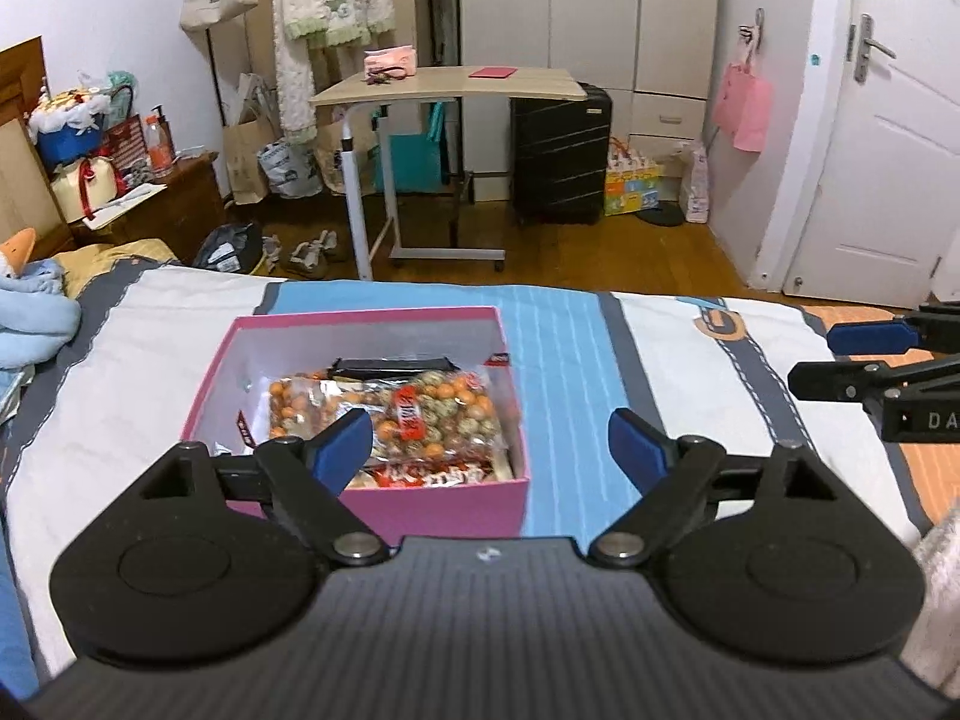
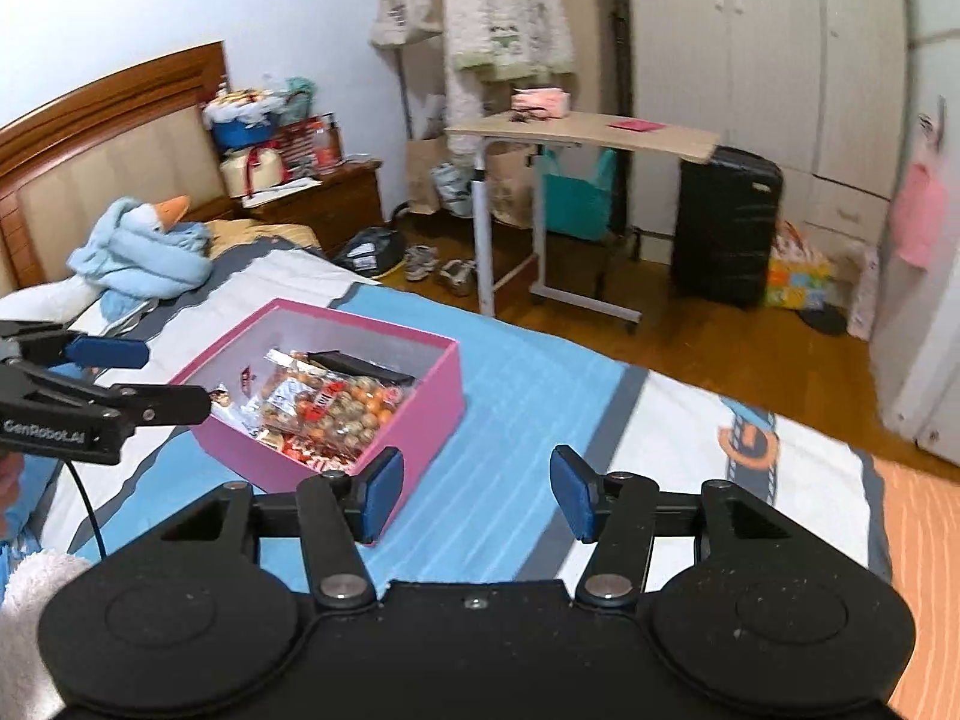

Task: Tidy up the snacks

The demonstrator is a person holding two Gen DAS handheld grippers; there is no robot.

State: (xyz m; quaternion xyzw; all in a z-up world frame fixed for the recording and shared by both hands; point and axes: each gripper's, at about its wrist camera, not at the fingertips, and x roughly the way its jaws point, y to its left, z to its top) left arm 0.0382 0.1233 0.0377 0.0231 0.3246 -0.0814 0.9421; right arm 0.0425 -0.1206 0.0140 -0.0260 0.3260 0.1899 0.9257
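A pink box (image 1: pixel 432 507) sits on the bed, holding a clear bag of orange and green coated nuts (image 1: pixel 396 414), red-and-white wrapped snacks (image 1: pixel 429 474) and a black packet (image 1: pixel 393 365). My left gripper (image 1: pixel 489 447) is open and empty, just above the box's near right corner. In the right wrist view the box (image 2: pixel 420 414) lies to the left with the nut bag (image 2: pixel 336 405) inside. My right gripper (image 2: pixel 477 492) is open and empty over the blue stripe right of the box. The left gripper (image 2: pixel 147 378) shows open at the far left there; the right gripper (image 1: pixel 840 354) shows at the left view's right edge.
The bed cover (image 1: pixel 558 348) is striped blue, white and grey. A plush goose in a blue blanket (image 2: pixel 141 240) lies near the headboard. Beyond the bed stand a rolling desk (image 1: pixel 450 90), a black suitcase (image 1: pixel 561 150), shoes (image 1: pixel 309 252) and a nightstand (image 2: pixel 324 198).
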